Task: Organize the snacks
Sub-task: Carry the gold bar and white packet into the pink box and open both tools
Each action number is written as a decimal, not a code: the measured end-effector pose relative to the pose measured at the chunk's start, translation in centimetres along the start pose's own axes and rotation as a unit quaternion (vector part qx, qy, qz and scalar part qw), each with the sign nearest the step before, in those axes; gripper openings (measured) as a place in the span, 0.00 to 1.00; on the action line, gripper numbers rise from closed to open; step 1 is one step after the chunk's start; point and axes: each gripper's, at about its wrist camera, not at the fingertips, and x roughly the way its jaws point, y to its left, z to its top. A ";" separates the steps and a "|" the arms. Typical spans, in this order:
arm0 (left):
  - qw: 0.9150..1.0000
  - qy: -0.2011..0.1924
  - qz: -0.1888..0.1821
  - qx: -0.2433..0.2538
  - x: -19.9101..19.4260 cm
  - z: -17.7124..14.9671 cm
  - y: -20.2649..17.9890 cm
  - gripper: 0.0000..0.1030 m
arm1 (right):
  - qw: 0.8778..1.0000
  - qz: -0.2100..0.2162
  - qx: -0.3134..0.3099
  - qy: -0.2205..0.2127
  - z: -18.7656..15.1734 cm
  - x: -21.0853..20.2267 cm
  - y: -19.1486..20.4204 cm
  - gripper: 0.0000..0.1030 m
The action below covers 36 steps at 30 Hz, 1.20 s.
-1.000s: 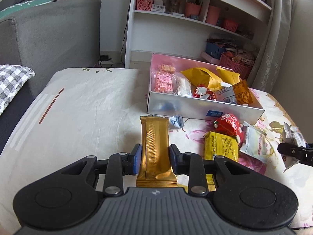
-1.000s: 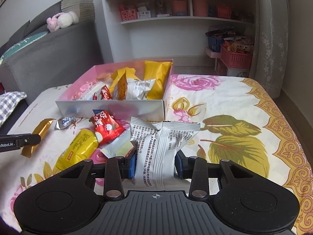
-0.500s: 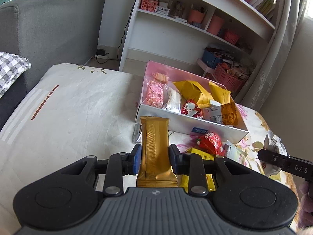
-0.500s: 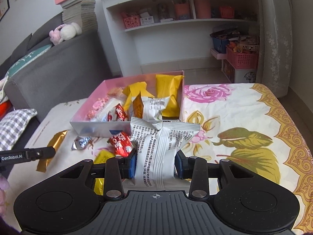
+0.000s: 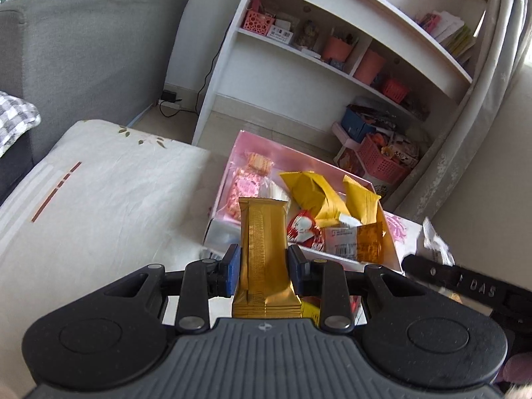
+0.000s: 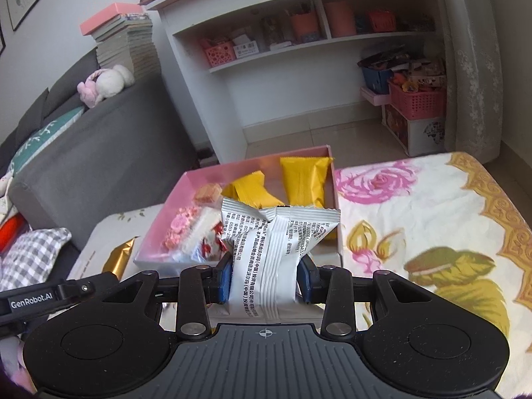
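My left gripper [image 5: 264, 262] is shut on a gold snack bar [image 5: 264, 242], held upright above the near wall of the pink box [image 5: 292, 149]. The box holds yellow packets [image 5: 316, 193], a pink candy bag [image 5: 244, 189] and a red wrapper [image 5: 302, 229]. My right gripper [image 6: 264, 277] is shut on a white printed snack packet [image 6: 272, 246], raised in front of the same pink box [image 6: 252, 164]. The right gripper's finger [image 5: 459, 281] shows at the right in the left wrist view. At the lower left of the right wrist view, the left gripper's finger [image 6: 50, 296] holds the gold bar [image 6: 119, 259].
The box sits on a bed with a floral cover [image 6: 415, 216] and a plain white part [image 5: 109, 199]. A grey sofa [image 5: 83, 53] stands to the left and a white shelf unit [image 5: 316, 76] behind. Pink baskets [image 6: 415, 99] stand on the floor beside a curtain [image 6: 472, 66].
Both grippers have risen and moved toward the pink box with their packets. The loose snacks on the bed have dropped out of sight below the grippers.
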 end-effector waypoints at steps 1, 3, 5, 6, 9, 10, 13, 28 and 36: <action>1.000 0.000 0.002 0.001 0.3 0.3 0.0 0.27 | 1.000 0.002 0.000 -0.003 0.5 0.2 0.0 0.36; 1.000 0.002 0.001 0.006 1.1 0.9 -0.1 0.27 | 1.000 0.010 -0.001 -0.009 1.6 0.8 0.0 0.36; 1.000 0.005 0.000 0.011 2.1 1.7 -0.2 0.27 | 1.000 0.021 -0.010 -0.012 2.7 1.4 0.0 0.36; 1.000 0.005 0.000 0.013 2.5 2.0 -0.3 0.27 | 1.000 0.024 -0.014 -0.012 3.1 1.9 0.0 0.36; 1.000 0.002 -0.001 0.020 4.0 3.1 -0.6 0.27 | 0.999 0.032 -0.016 -0.007 4.6 3.6 -0.3 0.36; 1.000 0.001 0.000 0.022 4.4 3.3 -0.7 0.27 | 0.999 0.033 -0.014 -0.005 5.0 4.2 -0.4 0.36; 0.999 0.002 -0.001 0.033 5.9 3.9 -0.9 0.27 | 0.999 0.041 -0.013 0.003 6.2 6.1 -0.7 0.36; 0.999 0.005 0.010 0.051 11.2 5.8 -1.2 0.27 | 0.997 0.062 -0.029 0.047 8.9 13.1 -1.0 0.36; 0.999 -0.007 0.010 0.049 12.1 5.8 -1.0 0.28 | 0.997 0.062 -0.034 0.042 8.6 14.3 -1.0 0.40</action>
